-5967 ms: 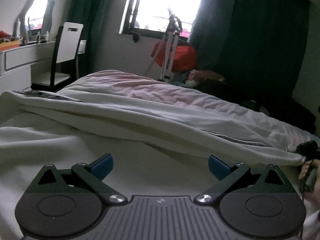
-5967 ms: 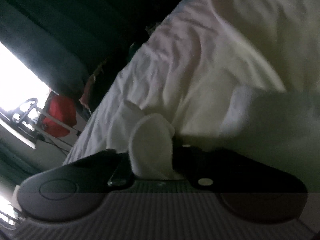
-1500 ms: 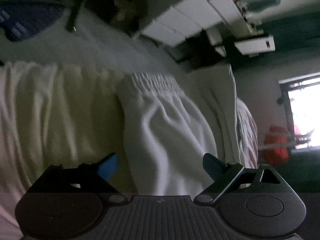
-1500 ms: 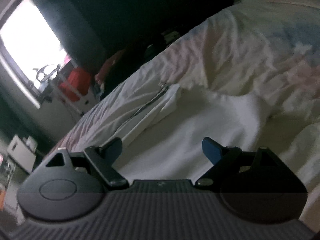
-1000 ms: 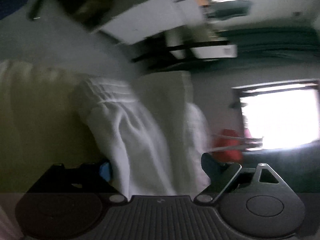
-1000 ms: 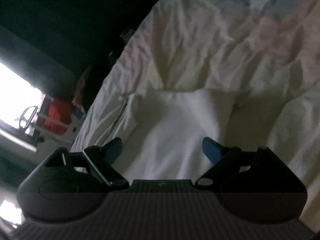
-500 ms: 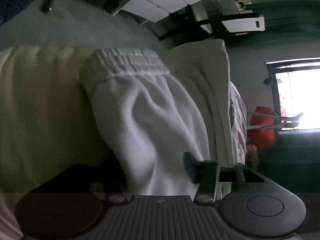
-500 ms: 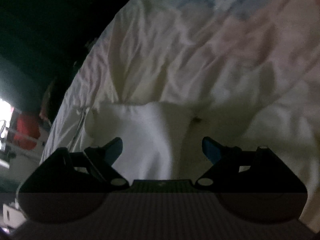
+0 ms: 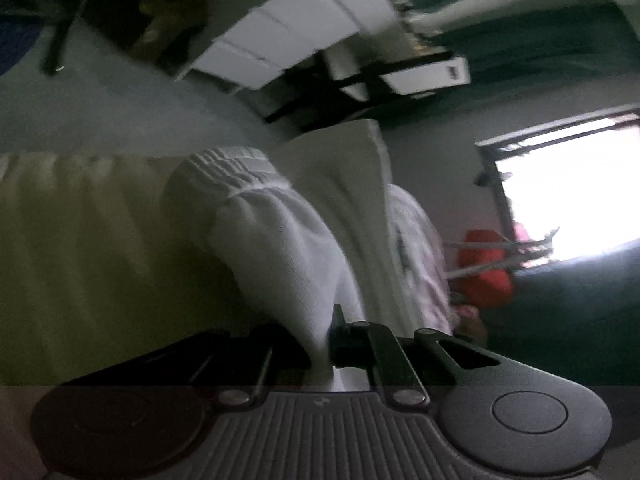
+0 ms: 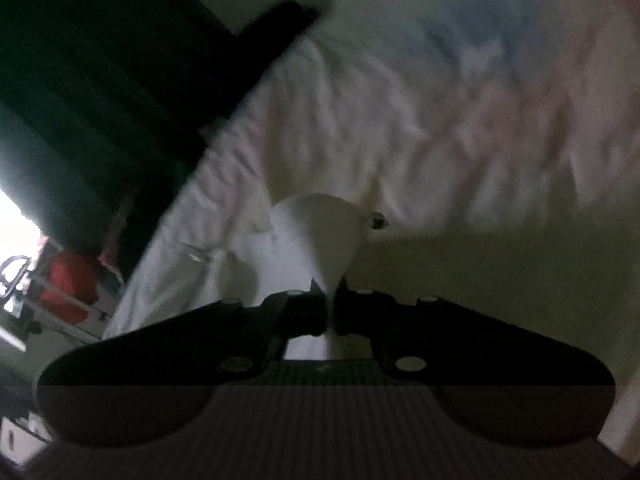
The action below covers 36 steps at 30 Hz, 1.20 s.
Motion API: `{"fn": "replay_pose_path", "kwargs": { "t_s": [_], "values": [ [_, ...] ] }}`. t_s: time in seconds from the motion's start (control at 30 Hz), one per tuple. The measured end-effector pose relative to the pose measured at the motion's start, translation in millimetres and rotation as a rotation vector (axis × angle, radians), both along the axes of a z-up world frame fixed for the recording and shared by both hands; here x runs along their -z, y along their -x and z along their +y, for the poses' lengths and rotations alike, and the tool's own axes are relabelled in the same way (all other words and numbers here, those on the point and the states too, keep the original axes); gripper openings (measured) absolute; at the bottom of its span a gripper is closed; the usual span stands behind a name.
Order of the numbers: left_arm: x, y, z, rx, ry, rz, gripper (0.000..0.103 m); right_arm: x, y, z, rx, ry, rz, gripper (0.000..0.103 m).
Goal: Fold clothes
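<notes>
Left wrist: left gripper (image 9: 326,344) just closed, clamped on white garment (image 9: 288,248) at lower centre | Right wrist: right gripper (image 10: 330,312) likewise clamped on garment fold, centre | Step: grasping; next probably lifting both together.

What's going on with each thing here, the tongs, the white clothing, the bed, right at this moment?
Left tongs: shut on the white garment, having just closed.
Right tongs: shut on the white garment, having just closed.
White garment: pinched in both tongs, bunched, elastic band showing, not yet folded.
Bed cover: rumpled, lying under the garment.
Window: bright with daylight.
</notes>
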<state>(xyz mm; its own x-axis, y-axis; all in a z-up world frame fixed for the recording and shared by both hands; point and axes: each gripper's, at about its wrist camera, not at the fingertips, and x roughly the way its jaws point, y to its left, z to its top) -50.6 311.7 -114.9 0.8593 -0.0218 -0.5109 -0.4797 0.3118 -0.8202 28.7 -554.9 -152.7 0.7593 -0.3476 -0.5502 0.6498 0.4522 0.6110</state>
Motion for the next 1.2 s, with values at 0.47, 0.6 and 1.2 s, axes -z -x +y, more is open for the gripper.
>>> {"fn": "replay_pose_path", "kwargs": {
  "t_s": [0.47, 0.6, 1.2],
  "values": [
    [-76.8, -43.5, -30.3, 0.047, -0.304, -0.119, 0.007, -62.9, -47.5, 15.0, -0.085, 0.283, -0.042, 0.006],
    [-99.0, -94.9, -36.7, 0.039, -0.388, -0.1, 0.007, -81.6, -111.1, 15.5, -0.119, 0.355, -0.051, 0.006],
    [-12.6, -415.8, -41.2, 0.099, -0.578, 0.228, 0.013, 42.5, -383.5, 37.7, -0.224, 0.434, 0.2, 0.008]
  ]
}}
